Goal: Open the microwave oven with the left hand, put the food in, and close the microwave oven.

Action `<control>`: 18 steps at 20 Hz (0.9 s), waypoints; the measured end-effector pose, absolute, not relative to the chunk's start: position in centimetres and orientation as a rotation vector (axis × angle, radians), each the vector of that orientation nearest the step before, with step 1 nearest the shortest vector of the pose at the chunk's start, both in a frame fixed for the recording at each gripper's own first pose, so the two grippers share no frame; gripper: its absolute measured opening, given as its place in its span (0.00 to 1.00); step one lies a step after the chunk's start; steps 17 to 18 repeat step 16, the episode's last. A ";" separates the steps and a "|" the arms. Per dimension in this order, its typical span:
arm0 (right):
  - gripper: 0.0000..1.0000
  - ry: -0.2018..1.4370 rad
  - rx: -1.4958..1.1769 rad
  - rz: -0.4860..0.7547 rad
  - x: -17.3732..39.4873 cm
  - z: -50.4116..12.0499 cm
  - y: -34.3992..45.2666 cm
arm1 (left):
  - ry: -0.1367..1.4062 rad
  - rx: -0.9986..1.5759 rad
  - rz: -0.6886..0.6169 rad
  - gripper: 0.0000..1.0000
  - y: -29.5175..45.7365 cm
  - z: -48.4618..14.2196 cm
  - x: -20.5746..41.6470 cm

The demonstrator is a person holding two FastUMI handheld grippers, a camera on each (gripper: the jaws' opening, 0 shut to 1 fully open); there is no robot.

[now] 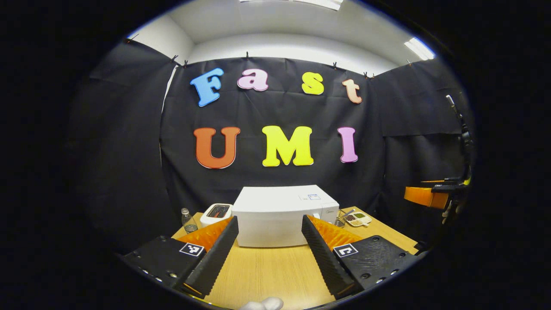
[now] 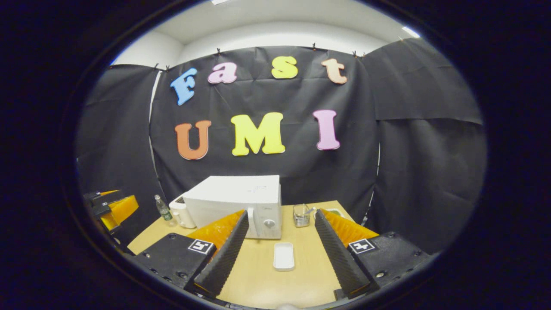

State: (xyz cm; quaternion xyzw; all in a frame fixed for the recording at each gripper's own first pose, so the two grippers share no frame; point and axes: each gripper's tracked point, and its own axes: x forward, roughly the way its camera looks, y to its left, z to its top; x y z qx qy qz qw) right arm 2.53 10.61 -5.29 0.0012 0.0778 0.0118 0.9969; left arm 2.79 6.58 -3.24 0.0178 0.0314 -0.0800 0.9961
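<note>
Up close, the left gripper (image 1: 269, 245) hovers above the light wooden tabletop (image 1: 267, 275) with its jaws spread wide and empty, and the white box-shaped microwave oven (image 1: 284, 213) sits straight ahead between them, at the far middle of the tabletop with its door shut. From this side its long axis runs left to right across the scene. Left of it stand a white toaster (image 1: 216, 212) and a small clear plastic bottle (image 1: 188, 221); right of it lies a white divided plate of food (image 1: 357, 218). The other gripper's orange body (image 1: 430, 196) hangs well apart at the far right.

Seen from the right gripper (image 2: 280, 241), whose jaws are likewise parted and hold nothing, the microwave oven (image 2: 234, 202) turns its control end with a round knob (image 2: 269, 224) toward the camera. A small white rectangular tray (image 2: 284, 256) lies on the tabletop (image 2: 301, 275) between these jaws, nearer than the oven, its long axis running near to far. A clear square glass container (image 2: 301, 215) stands just right of the oven, and the bottle (image 2: 162, 209) and toaster (image 2: 181, 213) sit at the left.
</note>
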 end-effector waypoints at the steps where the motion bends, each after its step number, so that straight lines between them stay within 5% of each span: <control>1: 0.90 0.141 0.003 0.028 2.4 -4.7 10.9 | 0.056 0.037 -0.164 0.93 6.6 -3.0 2.7; 11: 0.90 0.114 -0.019 0.047 1.9 -2.7 12.2 | -0.006 0.007 -0.148 0.93 7.0 -0.2 3.0; 12: 0.99 0.110 -0.020 0.047 1.9 -2.5 12.1 | -0.007 0.006 -0.146 0.94 7.0 -0.2 3.1; 14: 0.90 0.109 -0.020 0.049 1.8 -2.3 12.1 | -0.015 0.003 -0.144 0.94 7.0 0.2 3.0; 18: 0.90 0.106 -0.020 0.051 1.8 -2.0 12.2 | -0.020 -0.001 -0.146 0.94 7.0 0.4 2.9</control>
